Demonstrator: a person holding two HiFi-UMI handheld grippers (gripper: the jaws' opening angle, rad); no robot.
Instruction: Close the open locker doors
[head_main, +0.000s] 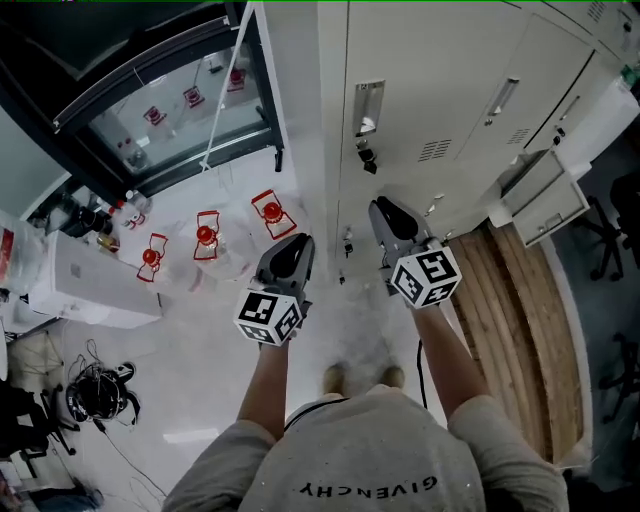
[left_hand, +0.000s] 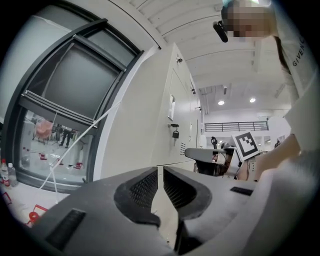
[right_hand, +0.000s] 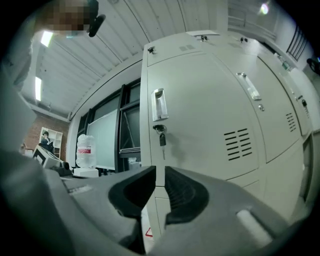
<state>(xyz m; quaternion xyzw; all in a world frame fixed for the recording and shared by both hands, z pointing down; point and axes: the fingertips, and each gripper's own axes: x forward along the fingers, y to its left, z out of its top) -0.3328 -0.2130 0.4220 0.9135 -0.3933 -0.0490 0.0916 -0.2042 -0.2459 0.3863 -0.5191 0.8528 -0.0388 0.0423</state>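
An open locker door (head_main: 545, 198) stood swung out from the bank of pale lockers (head_main: 450, 90), far to the person's right and low on the bank. It was well apart from both tongs. The doors nearer the person were flush with the bank. One of them bore a recessed handle (right_hand: 158, 105) with a key (right_hand: 161, 138) hanging in the lock beneath it.

The right tongs (head_main: 383, 207) pointed at that closed door. They were released, with only a narrow gap between the jaws and nothing in it. The left tongs (head_main: 298, 243) were held beside them, toward the bank's end panel. They too were released, narrowly parted and empty.

Red markers (head_main: 206, 236) lay on the pale floor to the left, and wooden boards (head_main: 510, 320) ran along the lockers' foot.
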